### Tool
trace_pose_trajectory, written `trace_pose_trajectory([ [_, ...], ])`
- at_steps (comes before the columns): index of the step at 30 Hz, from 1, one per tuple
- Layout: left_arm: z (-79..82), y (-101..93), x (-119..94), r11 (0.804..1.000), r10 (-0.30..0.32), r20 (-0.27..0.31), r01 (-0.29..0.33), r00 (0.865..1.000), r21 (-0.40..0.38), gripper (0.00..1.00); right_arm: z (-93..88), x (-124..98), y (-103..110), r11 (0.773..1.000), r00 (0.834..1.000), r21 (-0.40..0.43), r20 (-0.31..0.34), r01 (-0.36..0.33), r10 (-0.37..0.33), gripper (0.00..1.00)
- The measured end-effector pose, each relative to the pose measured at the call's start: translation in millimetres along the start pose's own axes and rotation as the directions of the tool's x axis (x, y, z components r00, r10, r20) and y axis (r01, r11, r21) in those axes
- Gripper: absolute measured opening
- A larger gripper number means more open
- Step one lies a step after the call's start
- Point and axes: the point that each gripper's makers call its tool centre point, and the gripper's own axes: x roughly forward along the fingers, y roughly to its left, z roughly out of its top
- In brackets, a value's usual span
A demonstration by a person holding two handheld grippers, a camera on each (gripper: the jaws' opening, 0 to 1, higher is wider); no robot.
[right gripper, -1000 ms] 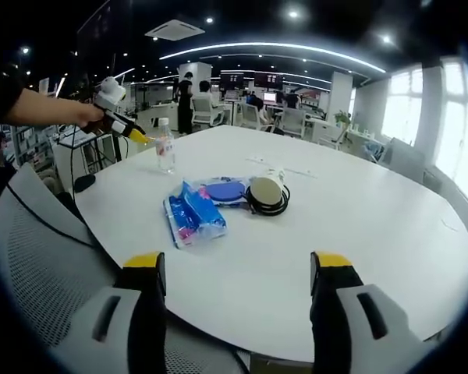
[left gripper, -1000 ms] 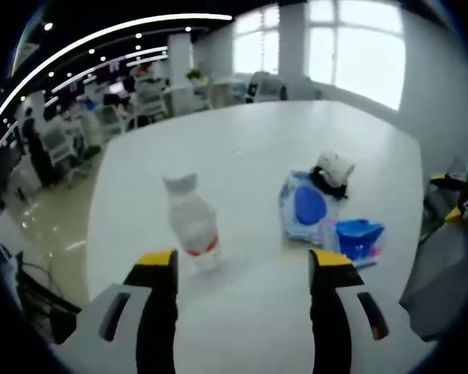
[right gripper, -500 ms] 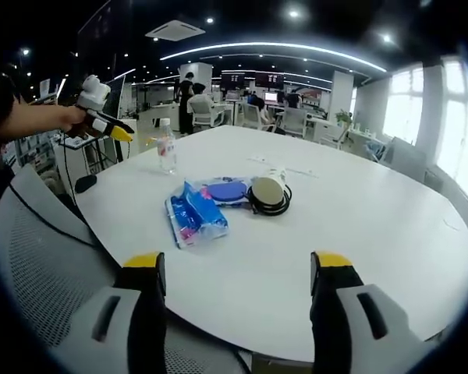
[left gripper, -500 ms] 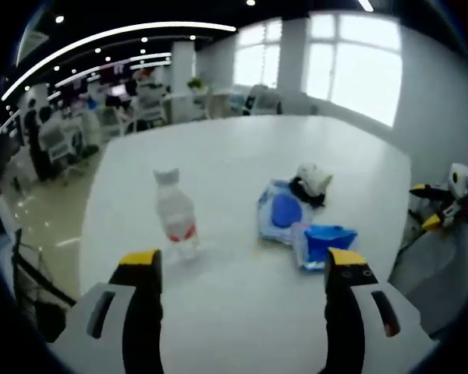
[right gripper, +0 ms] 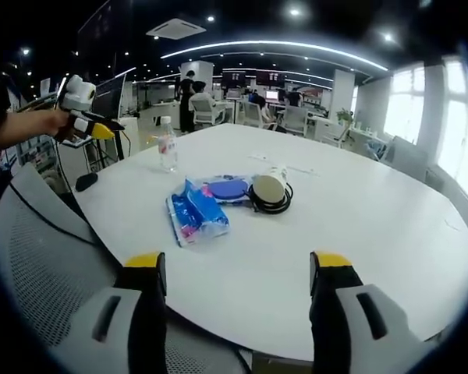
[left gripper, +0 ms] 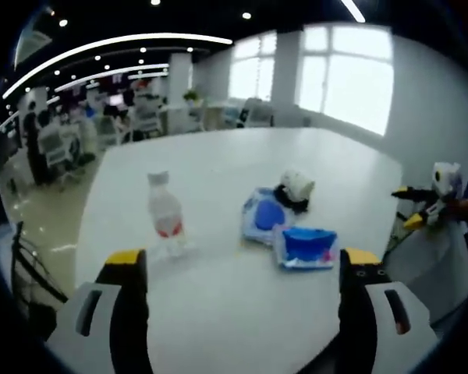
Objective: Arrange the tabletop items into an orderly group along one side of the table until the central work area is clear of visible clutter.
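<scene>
Both grippers are off the table here; the left gripper (left gripper: pixel 240 269) hangs over the near edge with its jaws spread wide and nothing between them, and the right gripper (right gripper: pixel 238 273) does the same on its side, released and empty; from the right gripper view the left one sits off beyond the table's edge in the person's hand (right gripper: pixel 48 123). On the white round table (right gripper: pixel 359 210) the bottle (left gripper: pixel 165 223) stands upright, alone, near one edge, well apart from the rest; the blue tissue pack (right gripper: pixel 196 220) lies flat, touching the blue-lidded wipes pack (right gripper: pixel 225 189), and just beside that lies a round cup-like thing (right gripper: pixel 267 188) on its side over a dark cord, too blurred to name surely. By my read the tidying is barely under way; the three clustered items sit near the middle, not along a side, and the bottle is separate; nearly everything is left to gather into one row.
</scene>
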Motion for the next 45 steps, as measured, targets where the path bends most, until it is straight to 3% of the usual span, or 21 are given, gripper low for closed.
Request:
trace_pose_trajectory([
  [13, -14.5, -25.2, -26.5, 1.000, 0.009, 0.046, -0.008, 0.999, -0.023, 1.00, -1.8, 0.4, -0.1, 1.000, 1.000, -0.012, -0.013, 0.000, -0.001, 0.73],
  [18, -28.1, -41.6, -28.8, 0.999, -0.005, 0.026, 0.006, 1.000, -0.032, 1.00, -2.0, 0.3, 0.7, 1.000, 1.000, -0.015, -0.017, -0.003, 0.003, 0.73],
  [25, -39.9, -64.3, -38.1, 0.999, -0.005, 0.054, 0.008, 0.999, -0.048, 1.00, -2.6, 0.4, 0.5, 1.000, 1.000, -0.015, -0.019, -0.002, 0.001, 0.73],
  [34, -42.9, -84.5, -39.0, 0.999, 0.012, 0.103, -0.007, 0.995, -0.049, 0.99, -2.5, 0.6, 0.2, 1.000, 1.000, -0.015, -0.017, -0.001, 0.000, 0.73],
  [37, -49.6, -83.9, -39.2, 0.999, 0.035, 0.040, -0.036, 0.999, 0.024, 0.98, -2.6, 0.8, -0.1, 1.000, 1.000, -0.015, -0.018, 0.000, 0.000, 0.73],
  [42, -43.7, -86.1, -40.4, 0.999, 0.041, 0.073, -0.042, 0.997, 0.004, 0.97, -2.6, 1.0, 0.3, 1.000, 1.000, -0.012, -0.017, -0.004, 0.004, 0.74],
  [45, -45.9, -78.3, -39.7, 0.995, 0.093, 0.064, -0.095, 0.994, 0.039, 1.00, -2.1, 1.1, 0.1, 1.000, 1.000, -0.011, -0.015, -0.003, 0.002, 0.76],
])
